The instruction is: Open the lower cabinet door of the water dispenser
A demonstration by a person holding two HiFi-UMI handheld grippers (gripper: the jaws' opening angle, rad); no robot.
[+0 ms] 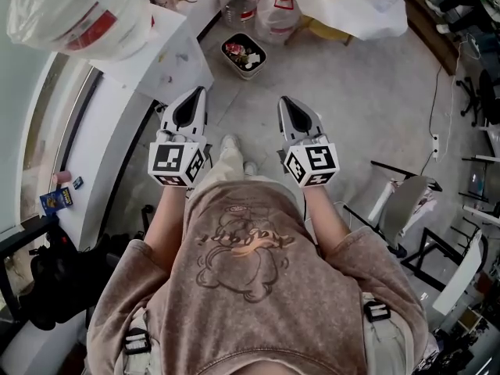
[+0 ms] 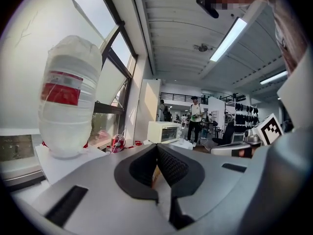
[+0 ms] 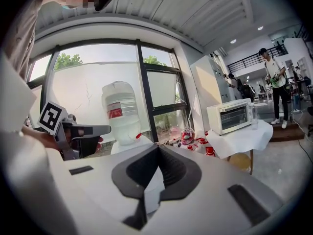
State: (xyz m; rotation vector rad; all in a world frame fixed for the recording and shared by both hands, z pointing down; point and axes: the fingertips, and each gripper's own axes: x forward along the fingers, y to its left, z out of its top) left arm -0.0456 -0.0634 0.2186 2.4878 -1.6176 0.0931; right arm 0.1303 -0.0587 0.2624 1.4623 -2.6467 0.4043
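Ahead of the person's chest, the left tool [image 1: 200,94] and right tool [image 1: 283,101] were closed and empty, likely since nothing was in reach yet. The water dispenser [image 1: 160,65] stood to the left, its lower cabinet door hidden.

The grey concrete floor [image 1: 359,92] carries a small square bin [image 1: 244,55] of scraps, with two clear red-capped jugs [image 1: 275,16] near it.

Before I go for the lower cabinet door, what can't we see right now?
- Lower cabinet door: head view, under the water dispenser's top; gripper views, behind the left gripper and right gripper bodies.
- Water bottle: cut by head view's top edge.
- Bottle label: print too small.
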